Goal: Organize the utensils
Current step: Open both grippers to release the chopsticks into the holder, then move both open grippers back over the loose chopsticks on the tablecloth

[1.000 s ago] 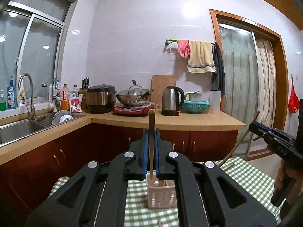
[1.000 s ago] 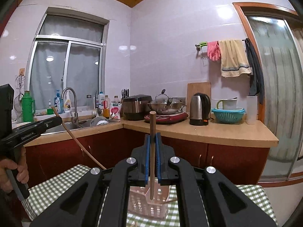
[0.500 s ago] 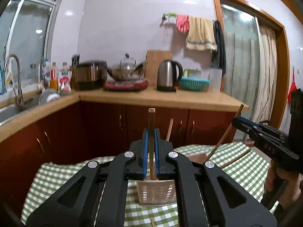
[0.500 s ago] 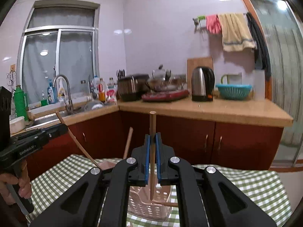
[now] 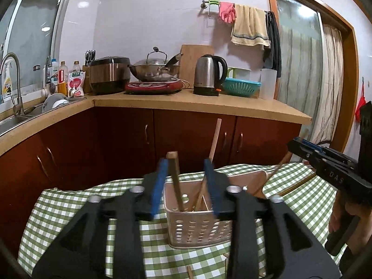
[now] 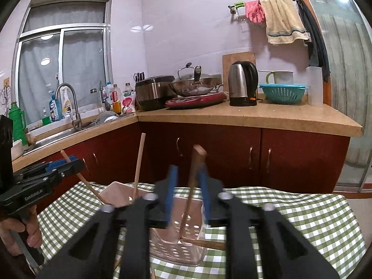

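Left gripper: jaws spread, holding nothing. A wooden chopstick stands between its fingers, leaning in the white perforated basket directly ahead. Right gripper: jaws spread. A chopstick leans between them, its tip in the basket below. The basket rests on the green checked tablecloth.

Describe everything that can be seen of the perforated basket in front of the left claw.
The basket is a pale, plastic-looking rectangular box with rows of round holes in its walls and an open top. It stands upright on the green checked tablecloth. Wooden sticks lean inside it: a short stick between the open fingers of the left claw, and a taller stick. A second container sits close behind; contact is unclear.
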{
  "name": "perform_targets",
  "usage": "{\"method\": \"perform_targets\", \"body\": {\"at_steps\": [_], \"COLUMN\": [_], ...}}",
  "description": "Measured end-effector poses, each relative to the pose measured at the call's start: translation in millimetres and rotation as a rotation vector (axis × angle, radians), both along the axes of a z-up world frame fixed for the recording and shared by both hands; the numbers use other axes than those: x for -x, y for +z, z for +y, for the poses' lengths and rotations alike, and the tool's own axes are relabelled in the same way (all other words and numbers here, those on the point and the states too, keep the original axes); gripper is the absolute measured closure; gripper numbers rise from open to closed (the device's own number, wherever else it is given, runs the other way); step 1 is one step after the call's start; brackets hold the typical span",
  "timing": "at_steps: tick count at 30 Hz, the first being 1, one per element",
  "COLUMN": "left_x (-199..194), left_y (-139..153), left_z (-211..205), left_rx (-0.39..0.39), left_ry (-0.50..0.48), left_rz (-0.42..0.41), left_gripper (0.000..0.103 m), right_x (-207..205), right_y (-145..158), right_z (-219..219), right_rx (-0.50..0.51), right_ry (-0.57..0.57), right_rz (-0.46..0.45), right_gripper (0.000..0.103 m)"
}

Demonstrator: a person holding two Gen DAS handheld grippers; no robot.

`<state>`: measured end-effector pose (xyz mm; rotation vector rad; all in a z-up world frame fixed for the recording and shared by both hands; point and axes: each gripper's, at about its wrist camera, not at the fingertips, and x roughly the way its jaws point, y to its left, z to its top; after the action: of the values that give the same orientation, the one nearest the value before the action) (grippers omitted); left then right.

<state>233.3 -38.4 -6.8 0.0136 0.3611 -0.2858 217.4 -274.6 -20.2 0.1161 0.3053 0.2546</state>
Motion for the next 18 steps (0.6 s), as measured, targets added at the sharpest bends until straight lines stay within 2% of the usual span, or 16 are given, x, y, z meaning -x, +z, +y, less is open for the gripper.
{"method": "perform_targets", "body": {"at_steps": [1,3,5,10,18], "left_x": [-1,0,1,10,31], "left_y": [0,2,3,9,22], "left_z": [1,1,2,3,2], "left_rx": [0.005,0.010,0.012,0.014,-0.002], "left_ry": [0.002,0.005,0.008,0.018,0.037], "left_rz": [-0.003,-0.006,-0.010,-0.039,-0.089], "left_gripper": [0.056,0.053,0.046,0.036,0.028], "right_x": [0,3,6,14,36], "right_y": [1,3,5,13,24], "right_z": [0,0,-1,-5,-12], "right_rx": [0.003,0.010,0.010,0.024,0.029], "right_ry": [-0.003,-0.010,-0.017,-0.037,-0.052], "right_rz": [-0.003,-0.008,-0.016,-0.044,-0.074], "right_gripper": [0.072,0.069,0.064,0.055,0.054]}}
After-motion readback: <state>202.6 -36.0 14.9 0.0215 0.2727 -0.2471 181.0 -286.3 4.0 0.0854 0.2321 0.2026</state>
